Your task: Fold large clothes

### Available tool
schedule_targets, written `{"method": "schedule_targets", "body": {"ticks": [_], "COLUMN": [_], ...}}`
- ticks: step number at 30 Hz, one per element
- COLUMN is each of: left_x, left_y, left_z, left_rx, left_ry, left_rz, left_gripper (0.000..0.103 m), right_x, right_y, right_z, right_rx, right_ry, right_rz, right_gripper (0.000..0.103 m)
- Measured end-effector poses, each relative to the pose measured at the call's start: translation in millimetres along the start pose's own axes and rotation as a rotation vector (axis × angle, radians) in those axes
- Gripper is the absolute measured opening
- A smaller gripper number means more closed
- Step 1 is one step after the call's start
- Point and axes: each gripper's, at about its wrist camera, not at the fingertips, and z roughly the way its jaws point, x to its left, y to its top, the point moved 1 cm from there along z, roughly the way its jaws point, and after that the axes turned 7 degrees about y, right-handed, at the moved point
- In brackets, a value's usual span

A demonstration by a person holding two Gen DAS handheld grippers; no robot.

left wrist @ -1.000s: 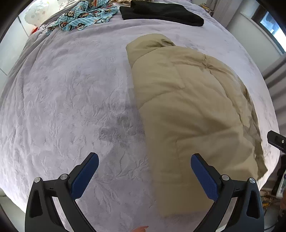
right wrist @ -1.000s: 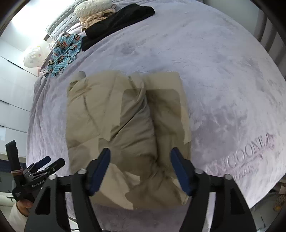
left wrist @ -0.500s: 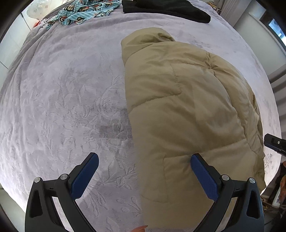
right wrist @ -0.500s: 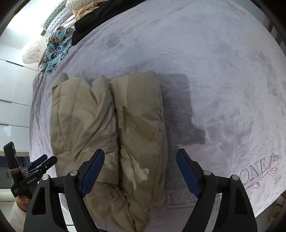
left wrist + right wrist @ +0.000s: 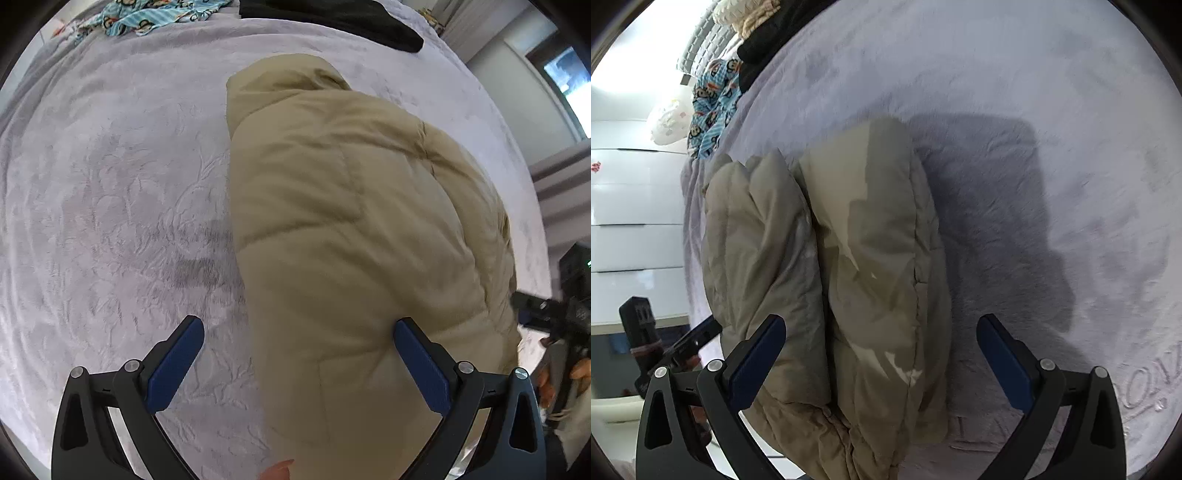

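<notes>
A tan puffer jacket point(image 5: 351, 229) lies folded lengthwise on a grey bedspread point(image 5: 110, 184), hood end far from me. My left gripper point(image 5: 297, 354) is open and empty, its jaws astride the jacket's left edge near the hem. In the right wrist view the jacket point(image 5: 849, 277) shows as two padded folds side by side. My right gripper point(image 5: 881, 350) is open and empty, its jaws astride the jacket's right fold near the hem. The right gripper also shows in the left wrist view point(image 5: 535, 306).
A black garment point(image 5: 332, 18) and a blue monkey-print cloth point(image 5: 147, 14) lie at the bed's far end. White drawers point(image 5: 631, 206) stand left of the bed. Embossed lettering point(image 5: 1145, 387) marks the bedspread at the right.
Both grippers have moved closer to the jacket, which now fills more of each view. The jacket's right side has been folded in, making it narrower. The right gripper has opened wider.
</notes>
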Motion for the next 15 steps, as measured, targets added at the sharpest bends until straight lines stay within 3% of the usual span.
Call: {"method": "schedule_targets", "body": {"ticks": [3,6,12,15], "left_x": [8.5,19.5,35.7,30.0], "left_y": [5.7,10.9,18.9,21.6], "left_z": [3.2,12.8,39.3,51.4], "left_rx": [0.005,0.035,0.099,0.115], "left_ry": [-0.043,-0.15,-0.367,-0.389], "left_rz": [-0.016,-0.044,-0.103,-0.092], "left_gripper": [0.103,0.103,0.103,0.103], "right_x": [-9.3,-17.1,-9.6,0.7], "right_y": [3.8,7.0,17.0,21.3], "right_z": [13.7,21.6,27.0,33.3], "right_rx": [0.046,0.056,0.067,0.107], "right_ry": [0.018,0.06,0.356,0.355], "right_rz": [0.032,0.076,0.106,0.04], "right_gripper": [0.103,0.103,0.103,0.103]}}
